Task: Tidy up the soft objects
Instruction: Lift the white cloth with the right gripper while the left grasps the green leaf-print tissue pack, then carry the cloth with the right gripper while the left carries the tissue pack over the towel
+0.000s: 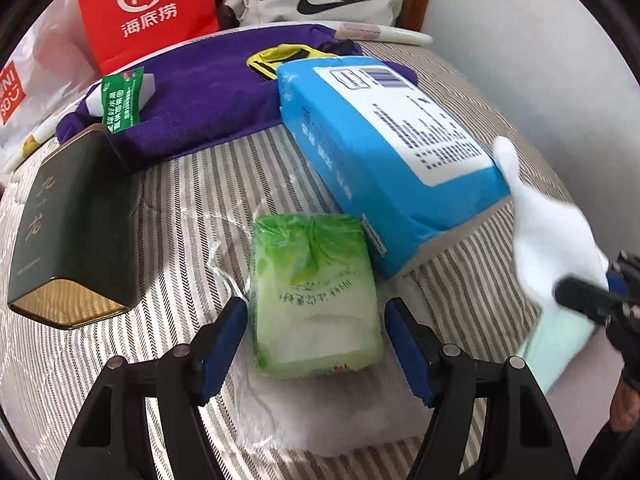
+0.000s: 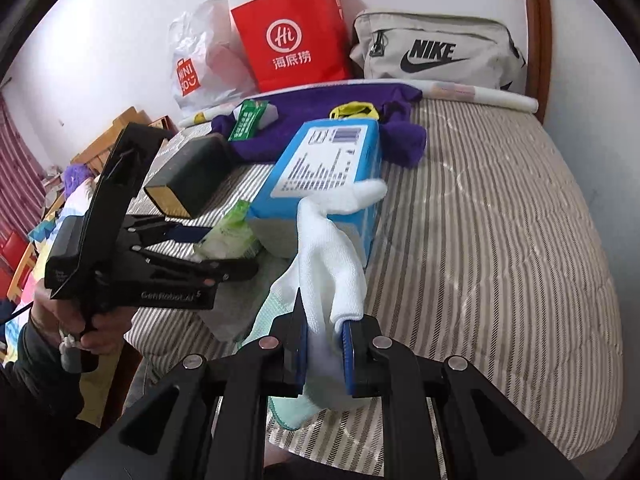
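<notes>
A green tissue pack (image 1: 316, 292) lies on a clear plastic wrap (image 1: 320, 412) on the striped bed. My left gripper (image 1: 316, 320) is open and straddles the pack, with a thin gap on each side of its blue pads (image 1: 230, 332). In the right wrist view the left gripper (image 2: 224, 246) reaches the pack (image 2: 230, 236) from the left. My right gripper (image 2: 326, 344) is shut on a white glove (image 2: 332, 256), whose fingers drape onto a blue wrapped package (image 2: 324, 168). A pale green cloth (image 2: 288, 408) hangs beneath the glove.
A dark green tin (image 1: 76, 232) lies left of the pack. A purple garment (image 1: 208, 96) with a green sachet (image 1: 122, 96) on it sits behind. A red paper bag (image 2: 292, 40), a white plastic bag (image 2: 200, 60) and a beige Nike bag (image 2: 436, 52) line the wall. Bare mattress (image 2: 500, 240) stretches right.
</notes>
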Tool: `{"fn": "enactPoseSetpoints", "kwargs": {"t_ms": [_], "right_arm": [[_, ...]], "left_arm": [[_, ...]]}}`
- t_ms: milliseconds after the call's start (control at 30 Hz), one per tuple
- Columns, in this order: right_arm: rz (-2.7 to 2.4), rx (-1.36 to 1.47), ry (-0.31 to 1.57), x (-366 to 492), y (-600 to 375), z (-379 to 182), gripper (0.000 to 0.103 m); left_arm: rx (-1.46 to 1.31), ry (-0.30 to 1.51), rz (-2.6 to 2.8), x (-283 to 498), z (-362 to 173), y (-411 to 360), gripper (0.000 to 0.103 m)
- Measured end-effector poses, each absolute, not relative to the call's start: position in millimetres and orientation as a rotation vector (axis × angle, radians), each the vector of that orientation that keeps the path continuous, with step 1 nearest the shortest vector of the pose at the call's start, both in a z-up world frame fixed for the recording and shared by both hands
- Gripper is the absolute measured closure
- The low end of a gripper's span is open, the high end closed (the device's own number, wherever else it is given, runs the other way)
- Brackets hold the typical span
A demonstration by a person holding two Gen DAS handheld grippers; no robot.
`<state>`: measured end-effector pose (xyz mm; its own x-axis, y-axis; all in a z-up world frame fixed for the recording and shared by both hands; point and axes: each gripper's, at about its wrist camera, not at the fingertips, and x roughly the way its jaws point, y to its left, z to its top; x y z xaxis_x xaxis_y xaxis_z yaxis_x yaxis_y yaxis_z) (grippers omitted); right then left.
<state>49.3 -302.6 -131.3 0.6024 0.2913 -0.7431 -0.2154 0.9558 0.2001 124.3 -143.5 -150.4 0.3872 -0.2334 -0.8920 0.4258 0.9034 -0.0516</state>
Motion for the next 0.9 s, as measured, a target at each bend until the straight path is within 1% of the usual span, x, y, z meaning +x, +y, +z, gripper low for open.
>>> {"fn": "enactPoseSetpoints", "kwargs": {"t_ms": [100, 367, 533, 900], "right_arm": [[0.304, 0.092, 0.875, 44.2, -299.2, -132.3, 0.089], [0.317, 0.078, 0.862, 27.7, -287.4, -124.7, 0.089], [0.332, 0.076, 0.858, 18.8, -278.7, -120.6, 0.089], [0.323, 0.094, 0.819, 3.8, -274.1, -98.7, 0.089]], "left_arm": [[0.181, 1.074, -0.425, 125.8, -147.9, -140.9, 0.053], [0.055, 1.047, -0.453, 121.2, -127.1, -112.6, 0.053], [0.041, 1.007, -0.429, 112.2, -111.0, -91.8, 0.053], [-0.059, 0.964, -0.337, 91.5, -92.9, -24.8, 0.053]]}}
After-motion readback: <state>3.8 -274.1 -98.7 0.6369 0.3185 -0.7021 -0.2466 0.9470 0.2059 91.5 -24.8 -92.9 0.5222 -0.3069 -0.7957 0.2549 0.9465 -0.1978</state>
